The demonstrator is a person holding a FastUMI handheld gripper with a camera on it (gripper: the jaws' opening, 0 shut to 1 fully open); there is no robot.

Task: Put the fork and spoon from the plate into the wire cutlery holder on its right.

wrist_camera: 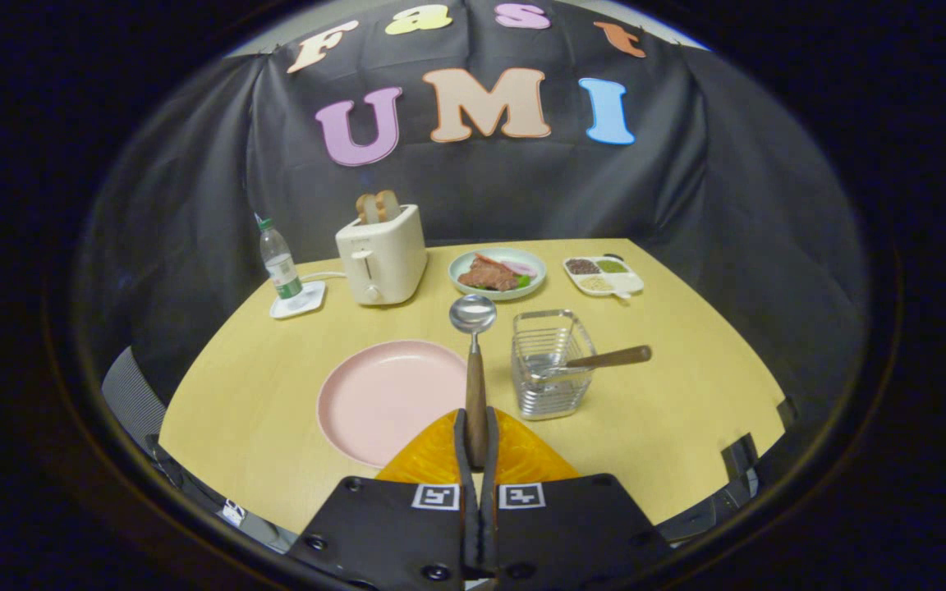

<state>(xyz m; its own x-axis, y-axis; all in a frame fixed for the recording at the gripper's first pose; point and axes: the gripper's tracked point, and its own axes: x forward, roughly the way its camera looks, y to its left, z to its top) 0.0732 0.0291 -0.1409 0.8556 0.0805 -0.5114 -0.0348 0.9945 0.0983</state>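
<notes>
Gripper view: the spoon (474, 361) is pinched by its wooden handle between both fingers of the tongs (475, 439), bowl pointing ahead, above the table (670, 427). Just left lies the bare pink plate (383, 398). To the right stands the wire cutlery holder (547, 373), the fork (596, 359) leaning in it, handle outward. Beyond sit a toaster (381, 254) and a food plate (496, 273).

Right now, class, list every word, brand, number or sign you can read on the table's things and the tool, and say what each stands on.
No text here can be quoted.
Bottle: label too small to read.
Toaster: faint front mark, blurred.
Hand-held gripper, fingers shut on the spoon by its handle: two square markers, patterns, no words.
</notes>
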